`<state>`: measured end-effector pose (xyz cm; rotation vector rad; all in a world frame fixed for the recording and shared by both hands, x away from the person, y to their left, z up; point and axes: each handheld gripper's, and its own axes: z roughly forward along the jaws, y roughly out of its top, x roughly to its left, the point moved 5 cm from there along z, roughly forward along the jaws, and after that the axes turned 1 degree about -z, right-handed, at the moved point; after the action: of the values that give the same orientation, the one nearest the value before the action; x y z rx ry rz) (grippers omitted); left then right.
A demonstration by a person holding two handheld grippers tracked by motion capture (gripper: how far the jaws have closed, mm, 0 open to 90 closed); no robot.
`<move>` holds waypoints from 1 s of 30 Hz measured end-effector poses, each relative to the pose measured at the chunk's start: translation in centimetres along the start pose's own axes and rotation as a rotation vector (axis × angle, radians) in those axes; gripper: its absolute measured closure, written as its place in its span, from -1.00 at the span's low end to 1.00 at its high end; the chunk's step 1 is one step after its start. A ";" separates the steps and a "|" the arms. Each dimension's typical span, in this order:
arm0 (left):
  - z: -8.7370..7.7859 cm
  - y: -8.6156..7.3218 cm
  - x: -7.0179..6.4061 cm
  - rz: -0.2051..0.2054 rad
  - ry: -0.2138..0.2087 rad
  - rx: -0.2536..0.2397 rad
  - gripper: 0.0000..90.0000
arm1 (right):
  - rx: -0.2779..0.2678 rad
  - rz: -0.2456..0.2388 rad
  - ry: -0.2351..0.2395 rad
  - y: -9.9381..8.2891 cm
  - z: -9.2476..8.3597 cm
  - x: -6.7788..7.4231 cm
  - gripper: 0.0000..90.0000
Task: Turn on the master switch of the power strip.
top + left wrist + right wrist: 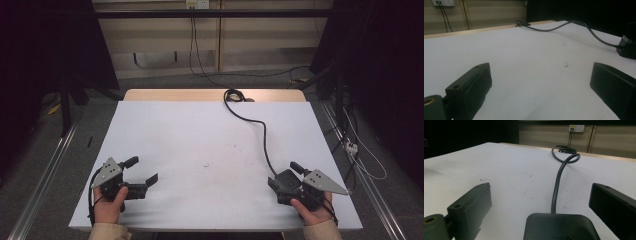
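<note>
Your right gripper (540,202) sits wide open around the flat black plastic adapter block (560,226), while your left gripper (540,82) gapes over bare white table (200,140).

No text can be read with any certainty. The one marking is on the black power adapter (560,226), which lies on the white table (506,170) just in front of the right gripper's camera: a few pale characters stand along the adapter's near edge, upside down and cut off by the bottom of the picture, too blurred and small to make out as letters or numbers.
</note>
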<state>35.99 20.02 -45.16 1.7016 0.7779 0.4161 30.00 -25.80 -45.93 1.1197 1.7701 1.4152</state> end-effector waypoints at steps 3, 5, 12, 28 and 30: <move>0.0 0.0 -0.1 0.003 -0.003 0.000 -0.92 | -0.001 0.000 0.002 0.0 0.1 0.1 -0.91; 0.0 0.1 -0.1 0.000 -0.004 -0.008 -0.92 | 0.003 -0.004 0.004 0.0 0.1 0.1 -0.91; -0.2 0.1 0.0 0.000 0.000 -0.012 -0.92 | -0.005 -0.008 0.004 0.2 0.1 0.2 -0.90; 0.0 0.2 -0.1 -0.005 -0.004 -0.017 -0.92 | 0.002 -0.014 0.008 0.4 -0.2 -0.3 -0.83; 0.0 0.2 -0.1 -0.003 -0.004 -0.015 -0.92 | 0.006 -0.018 0.008 0.5 -0.3 -0.3 -0.75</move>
<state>35.96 19.92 -44.93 1.6860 0.7731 0.4156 29.99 -26.19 -45.37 1.0995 1.7865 1.4063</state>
